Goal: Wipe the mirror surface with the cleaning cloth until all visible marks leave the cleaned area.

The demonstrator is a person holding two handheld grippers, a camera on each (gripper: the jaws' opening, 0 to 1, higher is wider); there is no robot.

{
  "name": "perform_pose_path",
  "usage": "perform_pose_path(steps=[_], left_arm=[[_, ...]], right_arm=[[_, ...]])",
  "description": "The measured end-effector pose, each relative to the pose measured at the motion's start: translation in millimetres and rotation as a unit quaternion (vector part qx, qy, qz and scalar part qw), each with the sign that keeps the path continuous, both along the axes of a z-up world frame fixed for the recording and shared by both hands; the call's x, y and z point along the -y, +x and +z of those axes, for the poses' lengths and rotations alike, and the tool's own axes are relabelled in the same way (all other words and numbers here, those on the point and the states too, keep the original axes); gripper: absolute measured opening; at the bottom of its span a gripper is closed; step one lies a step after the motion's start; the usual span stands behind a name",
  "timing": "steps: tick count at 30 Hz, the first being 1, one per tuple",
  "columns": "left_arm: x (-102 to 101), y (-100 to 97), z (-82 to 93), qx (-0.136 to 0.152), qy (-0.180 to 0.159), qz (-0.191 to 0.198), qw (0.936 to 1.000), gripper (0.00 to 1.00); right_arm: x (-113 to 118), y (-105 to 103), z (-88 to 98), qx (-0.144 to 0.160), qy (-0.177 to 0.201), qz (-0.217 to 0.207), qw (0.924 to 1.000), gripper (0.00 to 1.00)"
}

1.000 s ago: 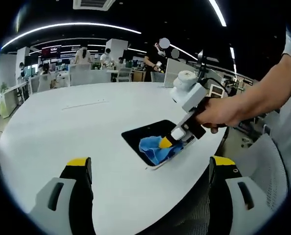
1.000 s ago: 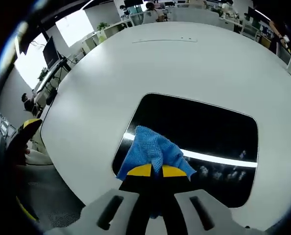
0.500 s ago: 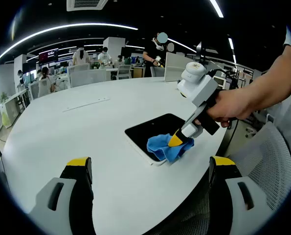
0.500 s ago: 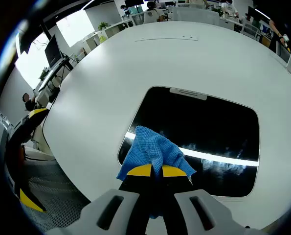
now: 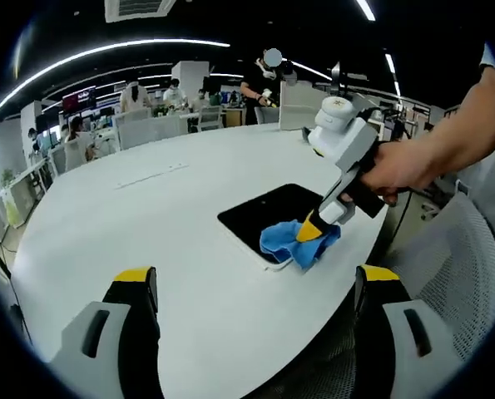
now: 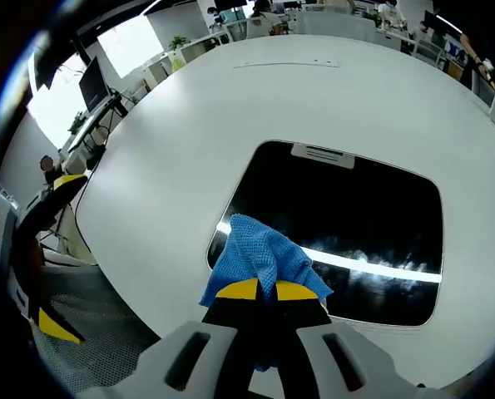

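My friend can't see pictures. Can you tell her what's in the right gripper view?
Tongs with yellow tips pinch a crumpled blue cleaning cloth at the near edge of a dark rectangular mirror. The mirror lies flat on a big round white table.

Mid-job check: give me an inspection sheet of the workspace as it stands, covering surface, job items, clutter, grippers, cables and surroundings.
Surface: white round table, bare around the mirror.
Job's things: dark mirror lies flat near the table's edge; faint smudges along its near part, beside a bright light reflection. Blue cleaning cloth rests on the mirror's near corner.
Clutter: a flat strip far across the table; nothing else seen.
Grippers: right gripper shut on the cleaning cloth, held by a hand; left gripper open, holding nothing, off the mirror.
Cables: nothing seen on the table.
Surroundings: open office with desks, monitors and people in the background; a mesh chair at the table's edge.
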State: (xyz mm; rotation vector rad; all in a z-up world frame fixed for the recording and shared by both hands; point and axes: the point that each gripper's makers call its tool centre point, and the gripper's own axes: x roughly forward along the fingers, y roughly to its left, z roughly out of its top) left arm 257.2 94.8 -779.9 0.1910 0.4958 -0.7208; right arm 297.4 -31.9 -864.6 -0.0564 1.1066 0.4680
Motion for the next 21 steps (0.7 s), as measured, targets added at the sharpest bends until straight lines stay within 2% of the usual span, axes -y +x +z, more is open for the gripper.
perform_pose_path(steps=[4,5,6,8,11,13,16,21], left_arm=[[-6,3.6,2.1,0.024,0.023,0.001,0.9995,0.98],[-11,4.9,1.3,0.039,0.051,-0.003,0.9979,0.98],[-8,6.4,5.2,0.061,0.053,-0.012,0.9966,0.99],[-5,4.0,4.8,0.052,0.042,-0.014,0.9977,0.99],[-1,4.5,8.2,0.02,-0.01,0.004,0.9997,0.99],[-3,5.2,9.7,0.026,-0.01,0.005,0.9996,0.99],[3,4.3,14.5,0.038,-0.028,-0.006,0.9989,0.99],[4,3.7,12.9,0.022,-0.037,-0.003,0.9991,0.99]], right_arm=[[0,0,-0.4,-0.002,0.002,0.001,1.0,0.0],[0,1,-0.6,-0.002,0.002,0.001,1.0,0.0],[0,1,-0.7,-0.002,0.003,0.001,1.0,0.0],[0,1,-0.7,-0.001,0.004,0.003,1.0,0.0],[0,1,-0.2,-0.002,0.005,0.004,1.0,0.0],[1,1,0.1,-0.002,0.005,0.004,1.0,0.0],[4,2,-0.2,-0.003,0.005,0.004,1.0,0.0],[7,1,-0.3,-0.002,0.003,0.004,1.0,0.0]])
